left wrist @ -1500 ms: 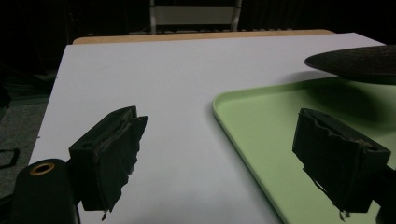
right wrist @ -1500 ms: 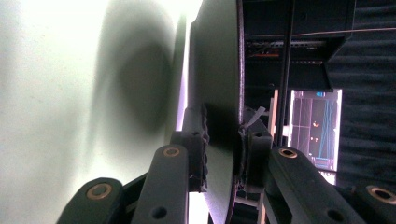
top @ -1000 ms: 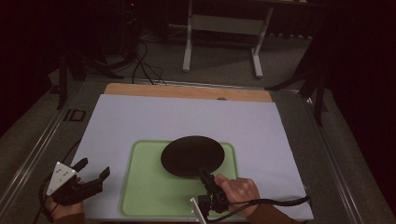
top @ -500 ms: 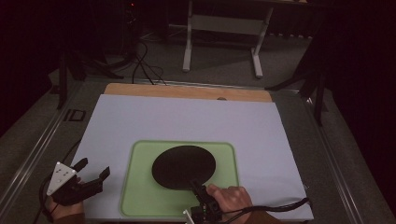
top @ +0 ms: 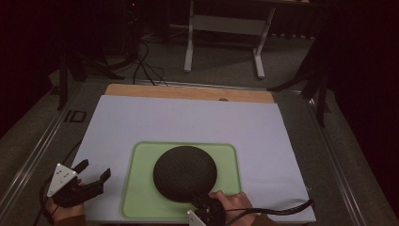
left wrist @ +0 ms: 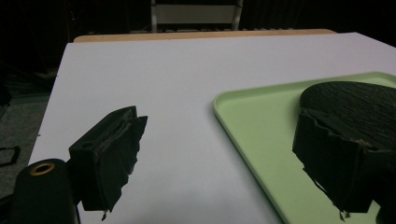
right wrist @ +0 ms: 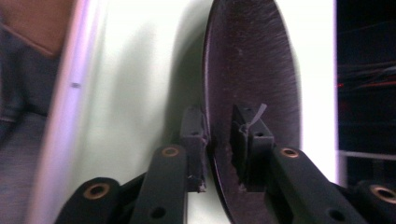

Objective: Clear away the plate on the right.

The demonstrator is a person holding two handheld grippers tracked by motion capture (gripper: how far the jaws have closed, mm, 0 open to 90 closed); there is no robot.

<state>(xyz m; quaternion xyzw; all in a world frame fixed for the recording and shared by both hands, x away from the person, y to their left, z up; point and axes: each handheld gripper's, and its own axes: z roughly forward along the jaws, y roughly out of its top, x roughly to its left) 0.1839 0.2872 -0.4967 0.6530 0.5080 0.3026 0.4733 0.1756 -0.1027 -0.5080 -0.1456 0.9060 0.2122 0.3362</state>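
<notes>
A round black plate lies on a light green tray near the table's front edge. My right gripper, turned on its side, is at the plate's near rim. In the right gripper view the plate runs edge-on between the jaws, above the tray. The right gripper has just been opening, and its pads stand a sliver off the rim. My left gripper rests left of the tray, open and holding nothing. The left gripper view shows the left gripper, the tray and the plate.
A white sheet covers the table, with a wooden strip at its far edge. Beyond stand a metal frame and floor cables. A dark stand is at the far right.
The plate slid left and toward the person across the tray with the right gripper on its rim, then stopped. The left gripper has kept still.
</notes>
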